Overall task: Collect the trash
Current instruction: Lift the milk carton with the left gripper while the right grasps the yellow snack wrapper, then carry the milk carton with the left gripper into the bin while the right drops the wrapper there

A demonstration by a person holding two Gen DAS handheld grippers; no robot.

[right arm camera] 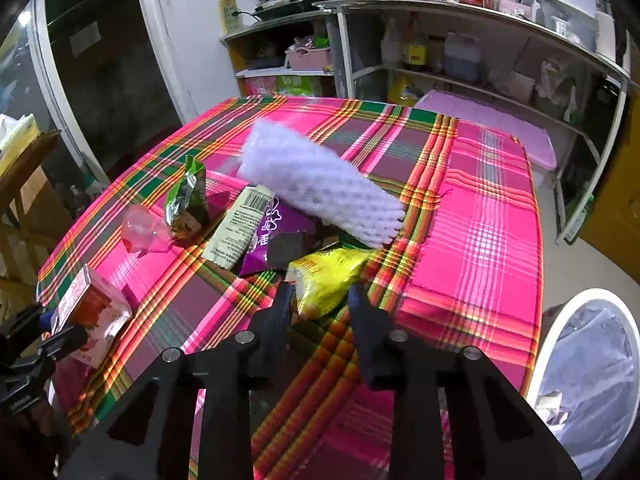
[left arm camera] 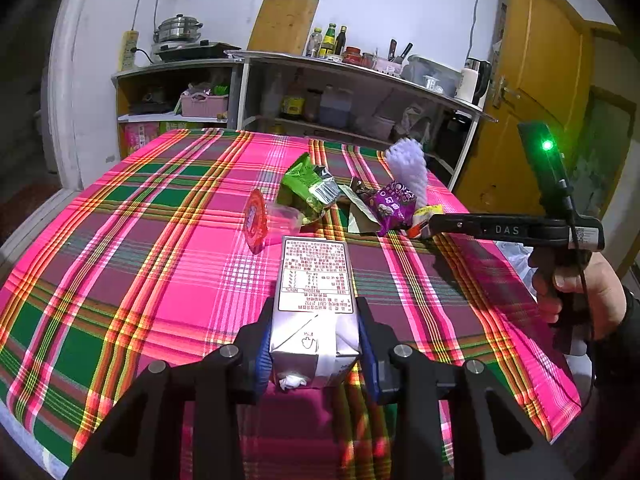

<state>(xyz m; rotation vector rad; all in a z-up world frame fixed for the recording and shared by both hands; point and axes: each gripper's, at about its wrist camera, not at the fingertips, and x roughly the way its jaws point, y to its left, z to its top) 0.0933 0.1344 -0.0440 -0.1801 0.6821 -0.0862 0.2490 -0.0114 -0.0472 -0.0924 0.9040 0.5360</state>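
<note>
My left gripper (left arm camera: 314, 332) is shut on a white drink carton (left arm camera: 314, 296), held just above the plaid tablecloth (left arm camera: 160, 240); the carton also shows in the right wrist view (right arm camera: 90, 312). My right gripper (right arm camera: 320, 300) is open, its fingers on either side of a yellow snack wrapper (right arm camera: 324, 280). Beyond it lie a purple wrapper (right arm camera: 272, 232), a white foam fruit net (right arm camera: 320, 188), a green snack bag (right arm camera: 188, 196) and a clear plastic cup (right arm camera: 142, 230). In the left wrist view the right gripper (left arm camera: 432, 226) reaches the pile from the right.
A white bin with a plastic liner (right arm camera: 592, 380) stands on the floor right of the table. A red cup lid (left arm camera: 256, 220) lies on the cloth. Metal shelves (left arm camera: 360, 92) with bottles stand behind the table. A yellow door (left arm camera: 532, 100) is at the right.
</note>
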